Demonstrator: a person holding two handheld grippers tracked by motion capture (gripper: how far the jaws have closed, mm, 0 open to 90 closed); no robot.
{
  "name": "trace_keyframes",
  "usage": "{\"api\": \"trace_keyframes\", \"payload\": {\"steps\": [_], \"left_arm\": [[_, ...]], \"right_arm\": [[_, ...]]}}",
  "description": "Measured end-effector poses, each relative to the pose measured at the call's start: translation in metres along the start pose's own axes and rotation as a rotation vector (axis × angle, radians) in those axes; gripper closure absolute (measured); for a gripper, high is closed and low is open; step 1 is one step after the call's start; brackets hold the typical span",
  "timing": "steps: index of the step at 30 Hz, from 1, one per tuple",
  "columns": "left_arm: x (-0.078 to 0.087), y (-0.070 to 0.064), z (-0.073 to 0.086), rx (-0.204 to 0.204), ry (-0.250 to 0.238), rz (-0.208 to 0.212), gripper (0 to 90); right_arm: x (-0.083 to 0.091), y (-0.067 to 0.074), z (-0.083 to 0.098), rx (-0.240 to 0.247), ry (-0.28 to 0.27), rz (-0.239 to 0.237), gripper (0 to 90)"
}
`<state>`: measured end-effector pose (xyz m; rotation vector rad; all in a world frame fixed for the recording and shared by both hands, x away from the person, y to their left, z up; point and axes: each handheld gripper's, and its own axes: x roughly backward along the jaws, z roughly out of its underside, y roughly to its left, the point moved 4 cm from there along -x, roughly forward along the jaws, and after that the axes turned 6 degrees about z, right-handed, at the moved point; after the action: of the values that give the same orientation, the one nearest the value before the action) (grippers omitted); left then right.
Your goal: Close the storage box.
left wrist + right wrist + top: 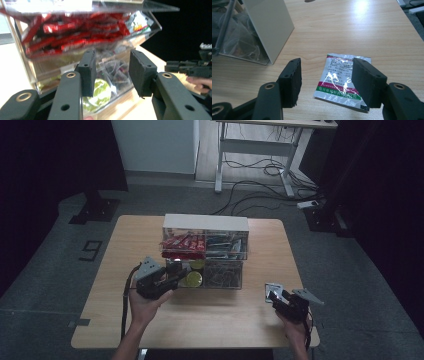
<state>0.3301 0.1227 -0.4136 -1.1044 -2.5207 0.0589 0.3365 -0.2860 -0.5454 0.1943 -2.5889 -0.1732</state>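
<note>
A clear plastic four-drawer organizer [205, 251] sits mid-table. Against its lower left drawer, the left gripper [112, 72] stands half open on nothing; pushing in could shove the organizer backward. To the organizer's right, the right gripper [325, 83] gapes empty over a flat silver sachet [342, 80]; it may slide. Bare wood surrounds it, the table edge near.

A light wooden table [125, 320] stood on grey carpet [360, 285]. Beyond its far edge a white-framed desk [260, 145] rose, with black cables [250, 187] sprawled beneath it and a white power strip [307, 204] lying off to the right. A dark stand base [94, 210] sat at far left.
</note>
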Motion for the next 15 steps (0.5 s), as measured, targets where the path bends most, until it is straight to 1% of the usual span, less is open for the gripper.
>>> {"api": "trace_keyframes", "payload": {"steps": [3, 4, 5, 7, 8, 9, 10, 11, 12, 13, 15], "left_arm": [[0.002, 0.002, 0.011, -0.006, 0.019, -0.01, 55.7], [0.002, 0.003, 0.015, -0.004, 0.024, -0.015, 54.7], [0.002, 0.004, 0.019, -0.002, 0.031, -0.019, 54.7], [0.002, 0.008, 0.028, 0.007, 0.045, -0.023, 54.0], [0.001, 0.012, 0.037, 0.018, 0.061, -0.028, 53.1], [0.001, 0.012, 0.037, 0.018, 0.061, -0.028, 52.6], [0.0, 0.014, 0.042, 0.024, 0.071, -0.031, 52.0], [-0.001, 0.016, 0.047, 0.031, 0.082, -0.034, 52.0], [-0.004, 0.02, 0.055, 0.043, 0.1, -0.04, 51.3], [-0.004, 0.02, 0.055, 0.043, 0.1, -0.04, 51.2], [-0.007, 0.022, 0.064, 0.05, 0.12, -0.041, 51.1]], "right_arm": [[0.004, 0.002, 0.0, 0.011, -0.011, -0.008, 39.9], [0.007, 0.003, 0.0, 0.025, -0.015, -0.013, 39.4], [0.007, 0.003, 0.0, 0.025, -0.015, -0.013, 39.4], [0.009, 0.004, 0.001, 0.033, -0.021, -0.02, 38.9], [0.01, 0.005, 0.001, 0.042, -0.022, -0.029, 38.2], [0.01, 0.005, 0.001, 0.042, -0.022, -0.029, 38.2], [0.012, 0.005, 0.002, 0.052, -0.021, -0.04, 37.5], [0.012, 0.005, 0.002, 0.052, -0.021, -0.04, 37.5], [0.012, 0.005, 0.003, 0.058, -0.019, -0.053, 36.9], [0.012, 0.005, 0.003, 0.058, -0.019, -0.053, 36.9], [0.013, 0.006, 0.004, 0.069, -0.019, -0.061, 36.3]]}}
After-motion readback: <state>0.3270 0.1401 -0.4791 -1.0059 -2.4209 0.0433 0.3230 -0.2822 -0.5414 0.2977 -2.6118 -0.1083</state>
